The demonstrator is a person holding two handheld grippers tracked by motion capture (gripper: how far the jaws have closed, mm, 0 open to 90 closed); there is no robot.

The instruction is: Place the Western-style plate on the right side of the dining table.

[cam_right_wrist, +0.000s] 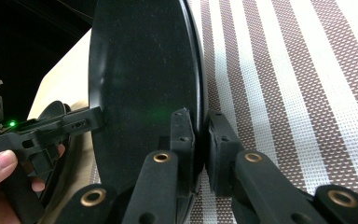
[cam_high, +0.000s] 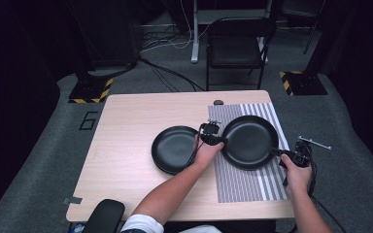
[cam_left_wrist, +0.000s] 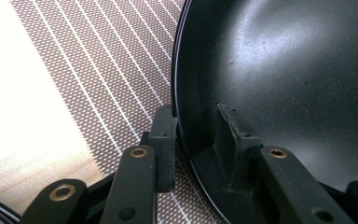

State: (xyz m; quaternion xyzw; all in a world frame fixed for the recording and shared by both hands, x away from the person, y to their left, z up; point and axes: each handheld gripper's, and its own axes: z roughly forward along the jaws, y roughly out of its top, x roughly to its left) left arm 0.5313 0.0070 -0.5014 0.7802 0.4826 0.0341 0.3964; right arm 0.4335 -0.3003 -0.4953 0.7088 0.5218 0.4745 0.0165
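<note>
A large black plate (cam_high: pixel 250 141) lies over the striped placemat (cam_high: pixel 238 187) on the right of the wooden table (cam_high: pixel 126 121). My left gripper (cam_high: pixel 222 141) straddles its left rim. In the left gripper view the plate (cam_left_wrist: pixel 284 70) has one jaw against the outside of the rim and the other standing inside with a gap, so the left gripper (cam_left_wrist: pixel 198 112) is open. My right gripper (cam_high: pixel 276 152) holds the opposite rim. The right gripper (cam_right_wrist: pixel 200 114) is shut on the plate (cam_right_wrist: pixel 140 70), pads tight on its edge. The left gripper (cam_right_wrist: pixel 95 119) shows at the far rim.
A second black plate (cam_high: pixel 175 148) lies on bare wood just left of the placemat, close to the left hand. A small dark thing (cam_high: pixel 218 102) sits at the table's far edge. A black chair (cam_high: pixel 235 48) stands beyond the table. A black pad (cam_high: pixel 104 216) sits at the near left corner.
</note>
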